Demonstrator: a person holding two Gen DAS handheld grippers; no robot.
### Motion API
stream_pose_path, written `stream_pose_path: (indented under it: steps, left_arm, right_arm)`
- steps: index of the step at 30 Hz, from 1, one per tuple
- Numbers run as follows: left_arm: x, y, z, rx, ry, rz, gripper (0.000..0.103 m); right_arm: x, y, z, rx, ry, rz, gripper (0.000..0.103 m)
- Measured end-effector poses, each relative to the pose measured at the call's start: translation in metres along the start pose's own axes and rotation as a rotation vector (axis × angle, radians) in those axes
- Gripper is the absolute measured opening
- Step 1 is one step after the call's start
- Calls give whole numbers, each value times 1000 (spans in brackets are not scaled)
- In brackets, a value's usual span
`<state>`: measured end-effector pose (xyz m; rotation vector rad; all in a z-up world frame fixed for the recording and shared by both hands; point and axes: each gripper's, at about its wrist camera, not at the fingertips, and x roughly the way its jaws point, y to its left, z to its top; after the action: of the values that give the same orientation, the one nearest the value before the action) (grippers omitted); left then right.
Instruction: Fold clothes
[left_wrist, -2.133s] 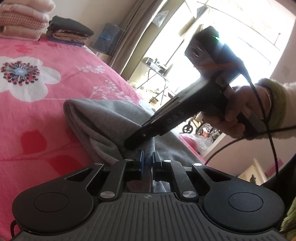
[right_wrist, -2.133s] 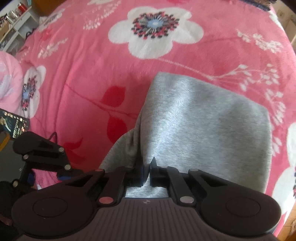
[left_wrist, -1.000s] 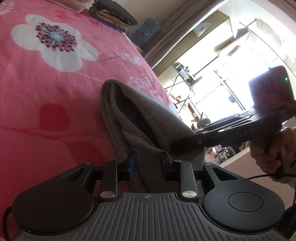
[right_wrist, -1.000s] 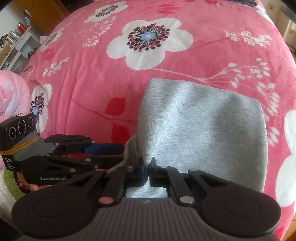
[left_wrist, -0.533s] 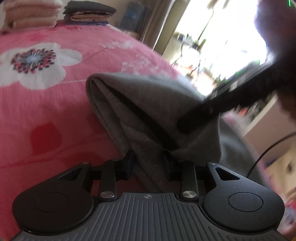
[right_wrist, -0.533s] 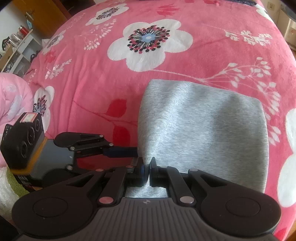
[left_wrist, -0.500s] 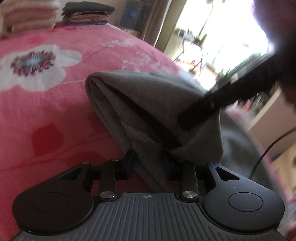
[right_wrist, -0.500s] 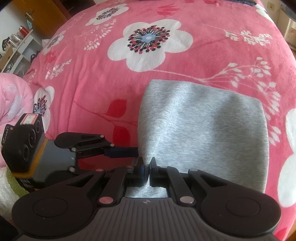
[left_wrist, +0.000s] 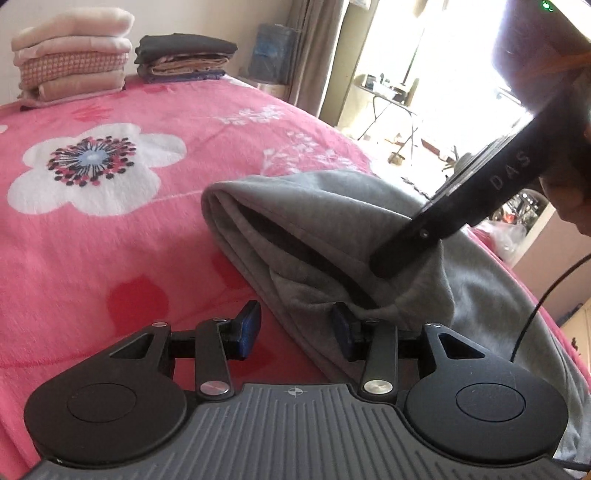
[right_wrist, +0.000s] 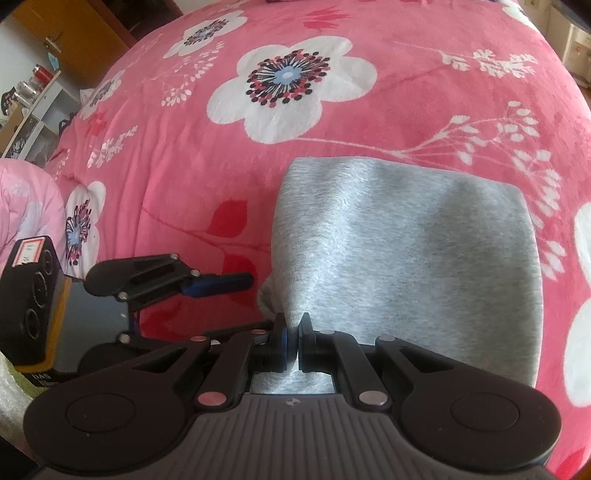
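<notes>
grey garment (right_wrist: 406, 240): folded, layered edge between spread left jaws | right gripper (right_wrist: 291, 341): jaws pinching its near edge | left gripper (left_wrist: 295, 328): jaws wide | bed (right_wrist: 221, 155): pink floral

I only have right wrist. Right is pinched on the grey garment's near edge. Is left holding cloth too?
Observer: No. The left gripper is open, with the grey garment edge lying loose between its pads.
Operator: Layers on that side?
Observer: Several folded layers show along the open left edge, and the right gripper lifts the top one.
Operator: Anything behind the garment?
Observer: Two stacks of folded clothes sit at the far end of the pink blanket.
</notes>
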<state>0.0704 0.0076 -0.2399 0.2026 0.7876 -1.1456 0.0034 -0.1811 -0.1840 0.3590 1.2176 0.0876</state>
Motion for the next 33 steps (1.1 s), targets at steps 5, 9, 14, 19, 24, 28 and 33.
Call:
stream_pose_path:
  steps: [5, 9, 14, 19, 24, 28, 33]
  left_arm:
    - [19, -10, 1, 50, 2, 3, 42]
    - [28, -23, -8, 140, -10, 57, 43]
    - [24, -41, -21, 299, -63, 134, 43]
    - [25, -66, -35, 516, -117, 231, 43]
    - [22, -72, -36, 554, -126, 260, 43]
    - [23, -78, -42, 621, -144, 287, 43]
    - [27, -87, -50, 714, -160, 318, 43]
  right_arm:
    - [-1, 0, 1, 8, -1, 7, 5]
    - [0, -1, 2, 29, 3, 18, 7]
    - [2, -15, 6, 132, 5, 63, 8]
    - [9, -15, 7, 139, 22, 63, 8]
    - [15, -15, 12, 152, 40, 66, 21]
    - [26, -13, 14, 136, 74, 59, 27]
    - [24, -2, 11, 47, 44, 29, 7]
